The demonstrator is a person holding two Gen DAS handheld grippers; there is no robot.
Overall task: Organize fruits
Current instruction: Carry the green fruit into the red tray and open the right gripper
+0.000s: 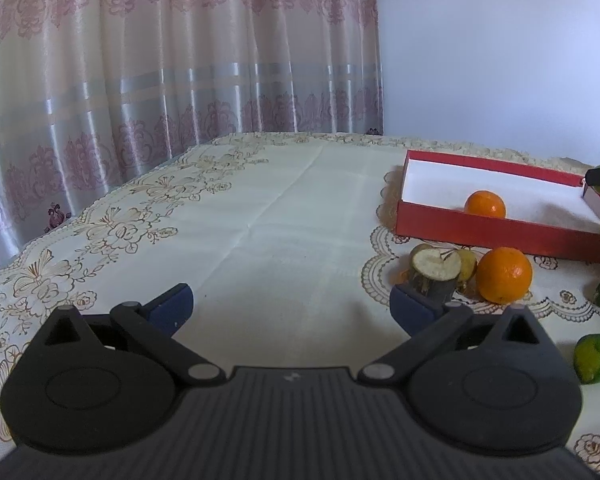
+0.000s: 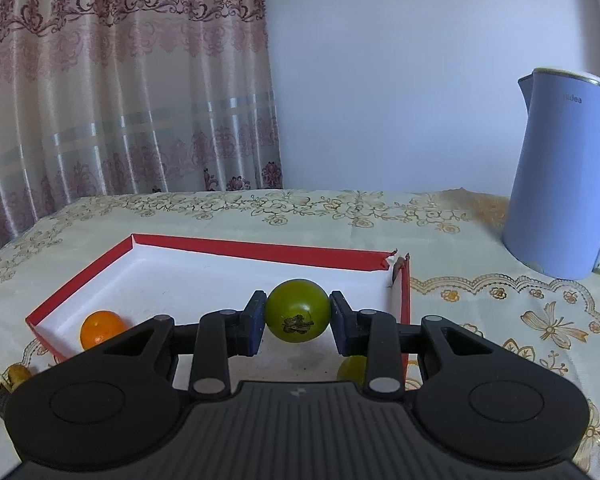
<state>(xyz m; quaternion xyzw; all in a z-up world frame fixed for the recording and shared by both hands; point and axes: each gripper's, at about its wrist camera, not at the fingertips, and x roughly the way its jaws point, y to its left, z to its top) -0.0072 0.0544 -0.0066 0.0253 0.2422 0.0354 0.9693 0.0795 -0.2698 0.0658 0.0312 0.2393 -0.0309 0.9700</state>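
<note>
In the left wrist view the left gripper point(image 1: 291, 300) hangs with its jaws wide apart and nothing between them over the cloth-covered surface point(image 1: 260, 216); to the right, one orange point(image 1: 485, 204) lies in the red box point(image 1: 480, 236) and another orange point(image 1: 503, 275) just near of it. In the right wrist view the right gripper point(image 2: 298, 314) is clamped on a green fruit point(image 2: 298, 311) above the box's right end, with a blue kettle point(image 2: 566, 176) far right.

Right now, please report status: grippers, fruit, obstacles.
Right gripper shut on green fruit, above red box. Left gripper open, empty. One orange already inside. Nothing blocking.
</note>
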